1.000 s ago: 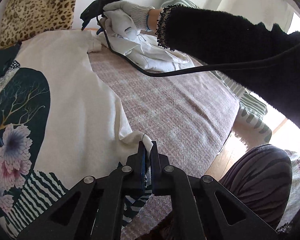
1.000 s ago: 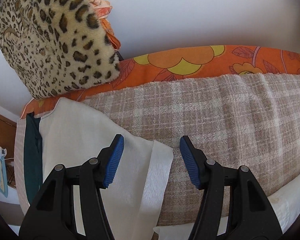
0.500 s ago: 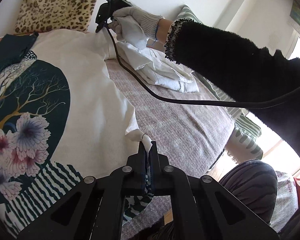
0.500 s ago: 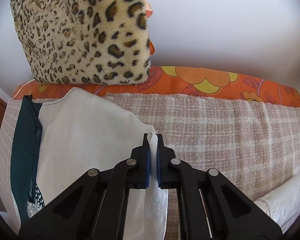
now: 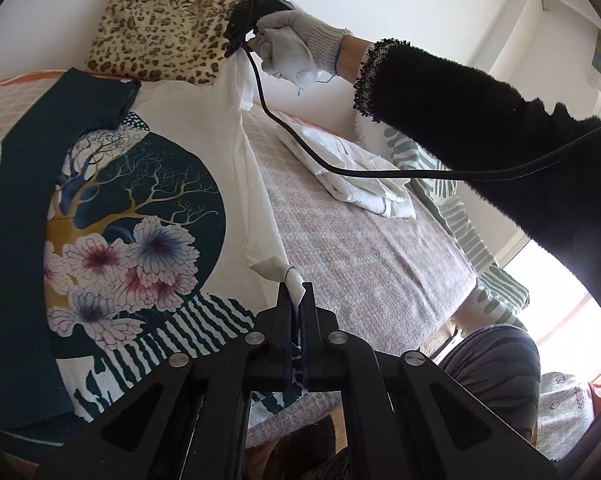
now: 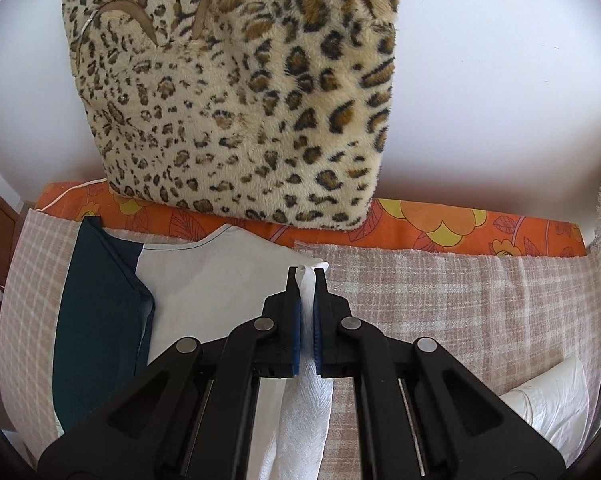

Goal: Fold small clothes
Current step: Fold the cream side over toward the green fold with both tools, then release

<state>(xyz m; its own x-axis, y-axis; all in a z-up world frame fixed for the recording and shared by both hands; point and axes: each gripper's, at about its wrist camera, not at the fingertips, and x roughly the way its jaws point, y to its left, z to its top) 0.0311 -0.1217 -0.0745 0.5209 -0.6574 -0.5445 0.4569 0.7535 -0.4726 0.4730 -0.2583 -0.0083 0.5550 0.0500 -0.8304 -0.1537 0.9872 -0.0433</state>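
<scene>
A white shirt [image 5: 228, 152] with a dark teal side and a tree-and-flowers print lies spread on the plaid bed cover [image 5: 364, 256]. My left gripper [image 5: 296, 292] is shut on the shirt's near right hem corner and holds it off the cover. At the far end my right gripper [image 5: 236, 46], in a gloved hand, is shut on the shirt's right shoulder edge and lifts it. In the right wrist view that gripper [image 6: 307, 276] pinches a bunched white fold of the shirt [image 6: 220, 280], which hangs below the blue pads [image 6: 296, 324].
A leopard-print cushion [image 6: 236, 92] leans on the white wall behind an orange flowered sheet [image 6: 440, 228]. A folded white garment [image 5: 352, 168] lies on the cover to the right. A black cable [image 5: 380, 174] hangs from the right gripper. A striped pillow [image 5: 468, 236] borders the bed's right edge.
My right gripper went from open over the shirt's shoulder edge to shut on it and lifted it. My left gripper, still shut on the hem corner, raised the shirt's right side.
</scene>
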